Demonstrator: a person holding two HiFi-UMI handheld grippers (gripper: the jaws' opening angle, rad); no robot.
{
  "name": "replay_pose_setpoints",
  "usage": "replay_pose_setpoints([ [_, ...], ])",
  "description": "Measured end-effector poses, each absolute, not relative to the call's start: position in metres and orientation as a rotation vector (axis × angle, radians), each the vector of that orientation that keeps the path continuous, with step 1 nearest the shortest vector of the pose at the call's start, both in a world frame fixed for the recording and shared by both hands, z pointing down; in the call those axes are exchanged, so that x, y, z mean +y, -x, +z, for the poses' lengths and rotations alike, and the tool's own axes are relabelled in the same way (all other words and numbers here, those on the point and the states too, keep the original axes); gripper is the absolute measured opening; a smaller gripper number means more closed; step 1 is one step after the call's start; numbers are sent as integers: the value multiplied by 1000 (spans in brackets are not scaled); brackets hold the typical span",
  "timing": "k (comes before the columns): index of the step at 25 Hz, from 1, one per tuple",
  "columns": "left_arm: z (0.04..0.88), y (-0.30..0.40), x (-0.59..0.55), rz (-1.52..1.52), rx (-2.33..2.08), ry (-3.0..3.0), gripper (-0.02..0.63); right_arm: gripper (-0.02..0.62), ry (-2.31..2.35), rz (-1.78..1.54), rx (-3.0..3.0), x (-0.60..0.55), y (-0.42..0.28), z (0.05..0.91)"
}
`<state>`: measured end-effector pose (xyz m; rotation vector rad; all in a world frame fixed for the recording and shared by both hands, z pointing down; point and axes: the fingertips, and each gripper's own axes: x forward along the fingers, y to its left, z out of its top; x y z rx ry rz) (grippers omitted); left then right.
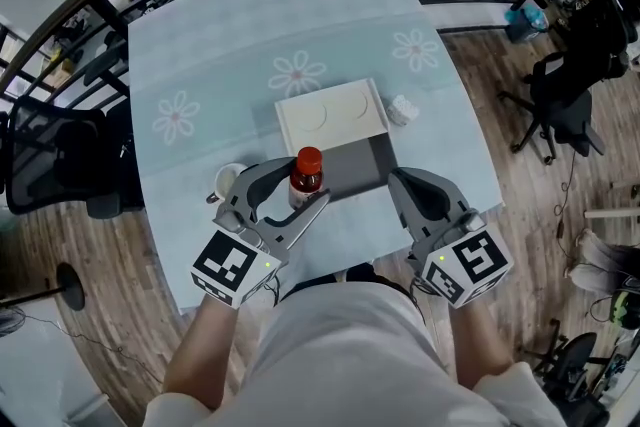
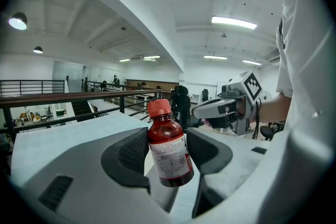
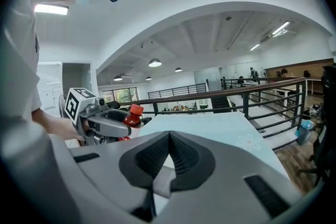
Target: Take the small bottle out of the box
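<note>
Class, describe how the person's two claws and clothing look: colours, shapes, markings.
The left claw and right claw are grey, with dark textured pads. Each carries a white cube printed with black square markers. The person wears a white shirt.

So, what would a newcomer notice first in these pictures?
First, the dark red bottle with its red cap, clamped in the jaws of the left gripper, by the near edge of the open box at the middle of the table. Next, the right gripper, its jaws shut on nothing, near the box's right corner.
</note>
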<state>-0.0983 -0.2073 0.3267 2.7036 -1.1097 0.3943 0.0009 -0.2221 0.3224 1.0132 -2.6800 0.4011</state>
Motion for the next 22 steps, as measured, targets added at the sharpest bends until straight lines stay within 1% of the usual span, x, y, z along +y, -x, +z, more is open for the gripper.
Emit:
replay_pose_setpoints([
  [22,344,75,-219,442,-1084,-2662,239,21,-983,421,-2684,-235,-19,333],
])
